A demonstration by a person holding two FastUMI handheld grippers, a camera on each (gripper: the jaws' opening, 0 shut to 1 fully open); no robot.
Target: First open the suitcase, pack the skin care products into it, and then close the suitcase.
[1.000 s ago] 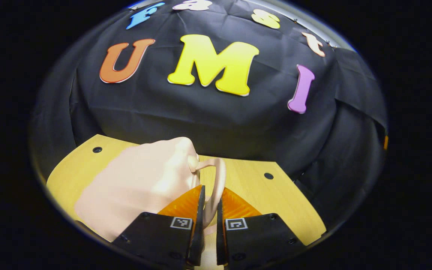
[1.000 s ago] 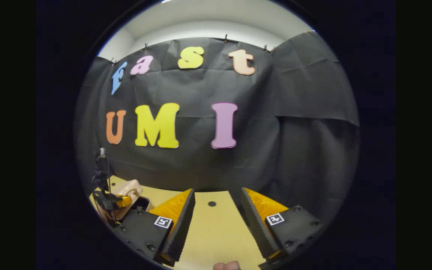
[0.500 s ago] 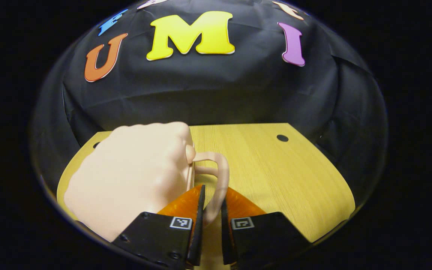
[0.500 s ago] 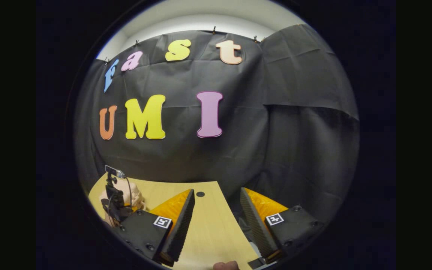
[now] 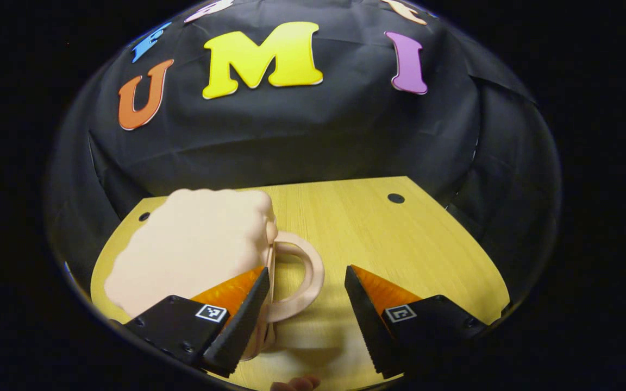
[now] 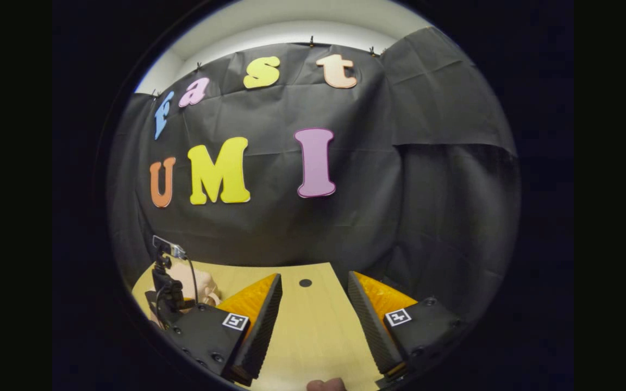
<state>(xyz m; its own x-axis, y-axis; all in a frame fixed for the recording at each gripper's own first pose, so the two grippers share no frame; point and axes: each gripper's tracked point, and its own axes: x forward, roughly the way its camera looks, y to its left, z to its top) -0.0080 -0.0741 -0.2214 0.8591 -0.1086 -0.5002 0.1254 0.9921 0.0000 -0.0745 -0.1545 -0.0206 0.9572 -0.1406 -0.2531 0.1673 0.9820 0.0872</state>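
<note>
A small pale-pink suitcase [image 5: 193,247] lies closed on the yellow wooden worktop [image 5: 400,244], near its left edge and close to the black cloth wall [image 5: 291,141]. Its looped carry handle [image 5: 296,279] points right, toward the open middle of the board. The left gripper [image 5: 305,304] stands with jaws spread wide, the handle lying between them beside the left finger, gripped by neither. To the right, bare wood runs to the far and right edges. In the right gripper view, the right gripper [image 6: 313,317] hovers over bare worktop, jaws wide and holding nothing, the suitcase [image 6: 196,282] well off to its left.
</note>
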